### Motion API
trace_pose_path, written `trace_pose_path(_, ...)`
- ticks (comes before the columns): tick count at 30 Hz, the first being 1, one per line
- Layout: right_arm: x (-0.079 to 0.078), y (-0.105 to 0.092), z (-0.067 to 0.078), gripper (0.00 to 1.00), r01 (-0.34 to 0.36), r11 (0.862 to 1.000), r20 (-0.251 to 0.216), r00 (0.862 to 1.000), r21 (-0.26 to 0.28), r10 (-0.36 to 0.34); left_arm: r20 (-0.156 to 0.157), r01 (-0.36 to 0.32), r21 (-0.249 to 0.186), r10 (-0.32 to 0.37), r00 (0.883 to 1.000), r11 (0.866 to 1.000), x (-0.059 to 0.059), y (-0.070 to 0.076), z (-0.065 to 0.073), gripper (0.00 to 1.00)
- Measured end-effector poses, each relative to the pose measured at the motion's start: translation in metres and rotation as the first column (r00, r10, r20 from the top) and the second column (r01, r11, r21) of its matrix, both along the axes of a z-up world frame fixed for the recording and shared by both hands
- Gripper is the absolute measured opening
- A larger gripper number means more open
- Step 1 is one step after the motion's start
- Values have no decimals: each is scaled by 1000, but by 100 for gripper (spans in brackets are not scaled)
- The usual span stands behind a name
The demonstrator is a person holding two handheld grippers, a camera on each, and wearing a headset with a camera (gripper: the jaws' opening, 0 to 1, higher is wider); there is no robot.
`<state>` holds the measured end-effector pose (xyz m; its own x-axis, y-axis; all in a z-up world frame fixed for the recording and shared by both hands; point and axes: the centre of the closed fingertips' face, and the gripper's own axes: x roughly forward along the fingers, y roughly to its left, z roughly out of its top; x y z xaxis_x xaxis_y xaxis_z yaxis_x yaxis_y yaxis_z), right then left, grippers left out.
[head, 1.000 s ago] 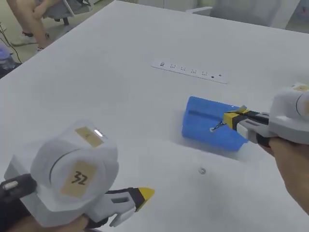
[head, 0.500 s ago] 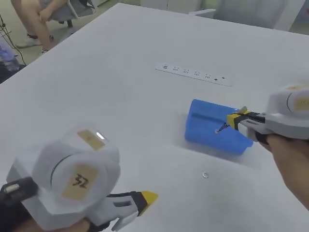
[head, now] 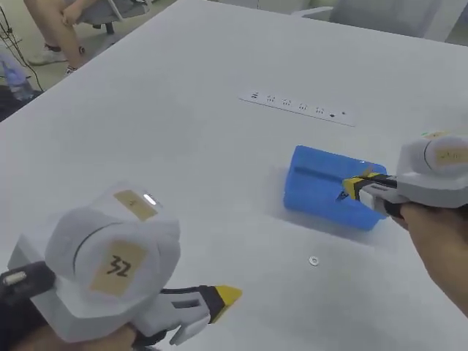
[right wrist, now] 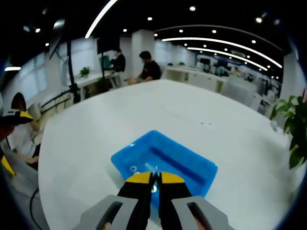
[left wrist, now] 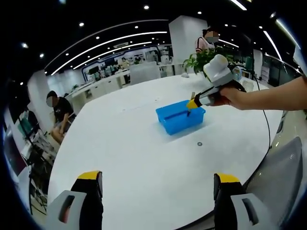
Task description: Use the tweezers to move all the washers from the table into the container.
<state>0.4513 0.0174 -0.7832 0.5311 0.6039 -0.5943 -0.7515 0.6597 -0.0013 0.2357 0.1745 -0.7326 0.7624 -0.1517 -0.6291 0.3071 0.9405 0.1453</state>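
Right tongs (right wrist: 154, 176), clamped on tweezers (head: 341, 196), hover over the blue container (head: 322, 210), centre right. 1 washer (head: 314, 260) lies on the desk (head: 183, 131) just below: thin, light, likely slippery; pinch its rim. Left tongs (left wrist: 157, 177) gape empty.

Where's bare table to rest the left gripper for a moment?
The broad white stretch left of the blue container, between the power strip and the left gripper, is bare. Crowded: around the container, where the right gripper holds the tweezers over it and a washer lies on its near side.
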Motion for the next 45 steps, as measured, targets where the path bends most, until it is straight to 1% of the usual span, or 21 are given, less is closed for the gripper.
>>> trace_pose_path(3, 2, -1, -4, 0, -2, 1000, -3, 1000, -13, 2, -1, 0, -2, 0, 1000, 1000, 0, 0, -1, 99)
trace_pose_path(11, 0, 2, -9, 0, -13, 1000, -17, 1000, -22, 13, -6, 8, 6, -8, 1000, 1000, 0, -1, -2, 99)
trace_pose_path(16, 2, 2, -14, 0, -20, 999, -20, 1000, -32, 19, -7, 2, 4, -2, 1000, 1000, 1, 0, -2, 99)
trace_pose_path(19, 3, 1, -17, 1, -20, 999, -27, 999, -33, 19, -10, 5, 12, -5, 1000, 1000, 0, 0, -2, 99)
trace_pose_path(22, 2, 4, -15, 1, -24, 999, -27, 999, -27, 23, -11, 2, 9, -2, 1000, 1000, 0, 1, -2, 99)
trace_pose_path(26, 6, 3, -16, 1, -19, 999, -32, 999, -25, 19, -11, 6, 12, -6, 1000, 1000, 1, 1, -2, 99)
trace_pose_path(31, 5, 4, -16, 1, -9, 1000, -39, 999, 5, 9, -10, 11, 16, -11, 1000, 1000, 2, 0, -1, 99)
trace_pose_path(34, 7, 3, -16, 1, -14, 1000, -23, 1000, -4, 14, -12, 17, 22, -16, 1000, 1000, 3, -1, -1, 99)
trace_pose_path(38, 5, 6, -14, 2, -19, 1000, -18, 1000, 5, 19, -5, 15, 22, -15, 1000, 1000, 4, 0, 2, 99)
trace_pose_path(40, 3, 7, -14, 2, -22, 1000, -2, 1000, -10, 22, -2, 13, 23, -13, 1000, 1000, 4, 0, 3, 99)
trace_pose_path(42, 3, 6, -11, 2, -20, 1000, 2, 1000, -5, 20, -1, 16, 30, -16, 1000, 999, 4, 0, 3, 99)
trace_pose_path(45, 2, 5, -5, 2, -9, 1000, -5, 1000, 8, 9, 0, 17, 28, -17, 1000, 999, 3, -1, 3, 99)
